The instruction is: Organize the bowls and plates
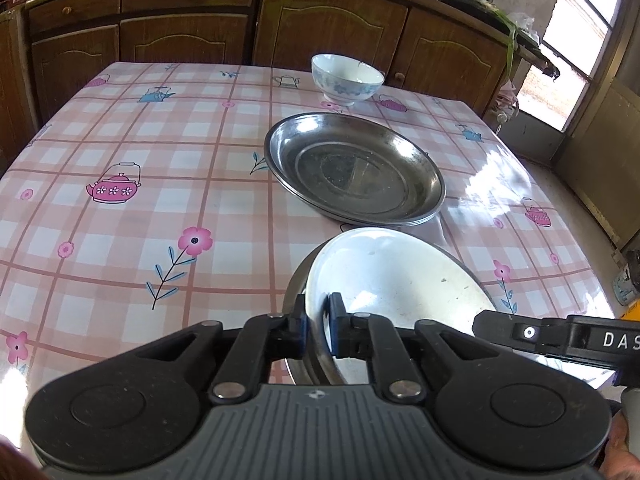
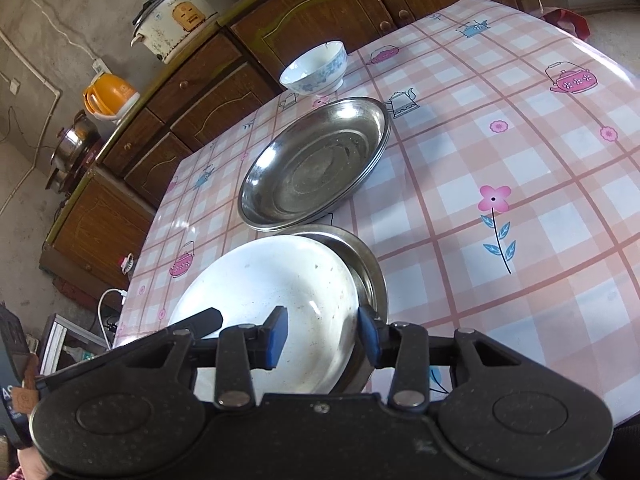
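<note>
A white plate (image 1: 400, 276) lies tilted on a steel plate (image 1: 294, 292) at the table's near edge. My left gripper (image 1: 318, 330) is shut on the white plate's near rim. In the right wrist view the white plate (image 2: 276, 280) lies on the steel plate (image 2: 370, 268), and my right gripper (image 2: 322, 336) is open with its jaws on either side of their right rim. A stack of steel plates (image 1: 352, 168) (image 2: 316, 164) sits mid-table. A blue-patterned white bowl (image 1: 346, 78) (image 2: 316, 68) stands behind the stack.
The table has a pink checked cloth (image 1: 140, 184) (image 2: 520, 160). Brown cabinets (image 1: 180, 36) stand behind it, with a rice cooker (image 2: 172, 20), an orange kettle (image 2: 110, 96) and a steel pot (image 2: 74, 140) on top. A glass door (image 1: 576, 52) is to the right.
</note>
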